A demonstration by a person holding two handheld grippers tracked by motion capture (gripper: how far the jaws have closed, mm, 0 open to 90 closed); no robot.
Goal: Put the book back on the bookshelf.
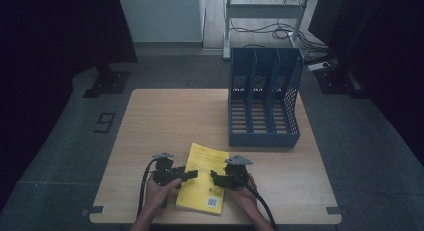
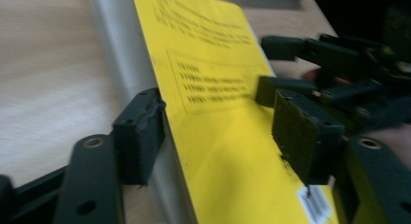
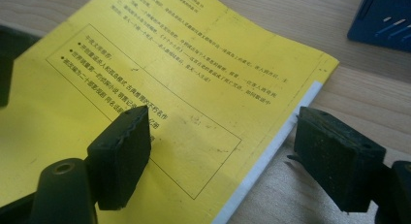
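Observation:
A yellow paperback book [image 1: 202, 178] lies flat near the table's front edge, between my two hands. My left gripper [image 1: 192, 173] is at the book's left edge, open. In the left gripper view its jaws [image 2: 220, 132] straddle that edge. One pad [image 2: 140, 132] is against the white page edge and the other is over the yellow cover [image 2: 208, 64]. My right gripper [image 1: 215, 177] is at the book's right side, open. Its jaws [image 3: 228, 146] straddle the right edge. One pad [image 3: 121, 156] is over the cover [image 3: 160, 64] and the other over bare wood. The right gripper's fingertips [image 2: 271, 69] also show across the book.
A blue three-slot file rack [image 1: 264, 98] stands upright at the back right of the wooden table [image 1: 170, 116]; its corner [image 3: 387, 20] shows in the right gripper view. Dark curtains and a metal stand with cables lie beyond the table.

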